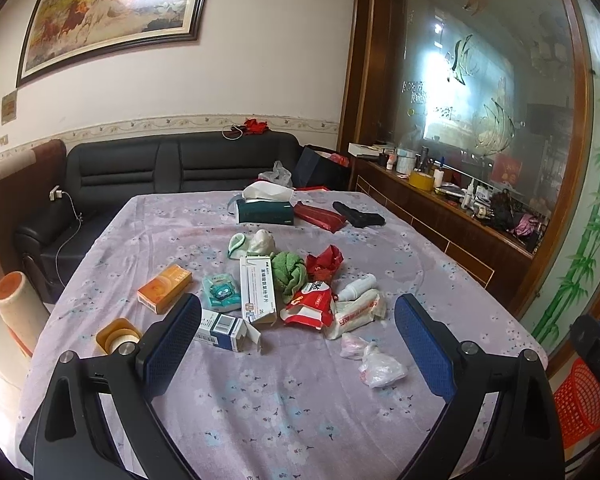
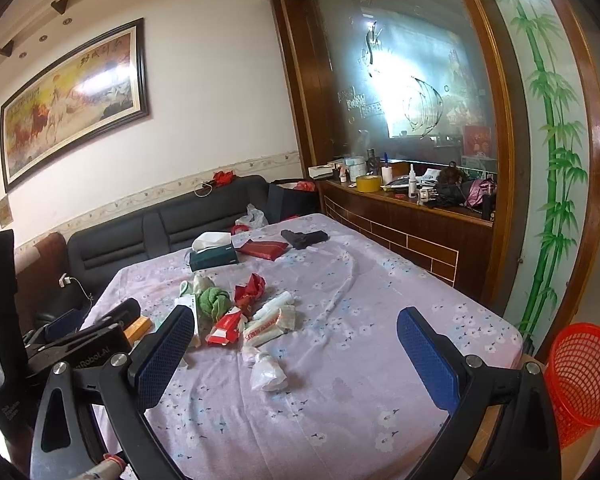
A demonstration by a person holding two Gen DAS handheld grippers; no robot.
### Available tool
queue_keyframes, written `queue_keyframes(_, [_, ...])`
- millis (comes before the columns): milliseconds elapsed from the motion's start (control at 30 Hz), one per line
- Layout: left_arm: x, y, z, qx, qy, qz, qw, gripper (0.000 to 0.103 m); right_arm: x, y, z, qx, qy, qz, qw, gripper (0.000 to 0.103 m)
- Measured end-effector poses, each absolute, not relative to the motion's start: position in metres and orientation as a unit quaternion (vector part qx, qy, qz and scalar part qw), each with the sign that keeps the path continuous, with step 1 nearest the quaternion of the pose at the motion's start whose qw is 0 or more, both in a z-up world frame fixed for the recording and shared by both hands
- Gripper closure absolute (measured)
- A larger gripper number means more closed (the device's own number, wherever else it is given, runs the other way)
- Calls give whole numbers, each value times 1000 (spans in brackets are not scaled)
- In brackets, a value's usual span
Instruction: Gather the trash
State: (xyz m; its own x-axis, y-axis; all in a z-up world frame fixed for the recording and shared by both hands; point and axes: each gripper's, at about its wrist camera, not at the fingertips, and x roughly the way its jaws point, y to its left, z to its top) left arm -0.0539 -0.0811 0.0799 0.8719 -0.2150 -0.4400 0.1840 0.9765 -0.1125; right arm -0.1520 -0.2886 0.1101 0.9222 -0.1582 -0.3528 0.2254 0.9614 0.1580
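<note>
Trash lies in a heap mid-table: an orange box (image 1: 165,288), a white medicine box (image 1: 257,294), a blue-white open carton (image 1: 224,328), a red snack wrapper (image 1: 310,306), a green cloth ball (image 1: 288,272), crumpled red paper (image 1: 324,262), a white wipes pack (image 1: 356,314) and a crumpled clear bag (image 1: 380,366). The bag also shows in the right wrist view (image 2: 267,372), as does the red wrapper (image 2: 228,326). My left gripper (image 1: 298,334) is open and empty, just short of the heap. My right gripper (image 2: 294,344) is open and empty over the table's near right part. A red mesh basket (image 2: 584,380) stands off the table's right edge.
The table has a lilac flowered cloth (image 1: 260,420). At its far end are a green tissue box (image 1: 265,210), a red pouch (image 1: 320,218) and a black object (image 1: 358,216). A black sofa (image 1: 160,176) stands behind, a cluttered wooden counter (image 1: 440,200) to the right. A tape roll (image 1: 116,338) lies near left.
</note>
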Motion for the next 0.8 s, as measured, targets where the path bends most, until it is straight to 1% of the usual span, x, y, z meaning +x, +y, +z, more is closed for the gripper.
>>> queue_keyframes(200, [-53, -69, 80, -34, 225, -92, 969, 7, -153, -282, 112, 93, 173, -95, 976, 1])
queue_keyframes(367, [-40, -55, 74, -38, 235, -75, 968, 7, -144, -286, 109, 99, 171, -86, 976, 3])
queue_keyframes(500, [-26, -38, 65, -52, 251, -60, 965, 7, -131, -289, 106, 93, 173, -73, 978, 3])
queue_keyframes(567, [-19, -36, 59, -44, 263, -53, 962, 7, -125, -293, 104, 94, 175, -73, 977, 3])
queue_keyframes(633, [-11, -30, 49, -47, 281, -50, 957, 7, -116, -300, 99, 111, 176, -51, 977, 4])
queue_keyframes(733, [1, -23, 35, -51, 306, -54, 949, 7, -95, -305, 88, 118, 186, -28, 975, 8])
queue_keyframes(800, [11, -17, 26, -58, 320, -52, 944, 7, -83, -303, 82, 119, 198, -21, 973, 9])
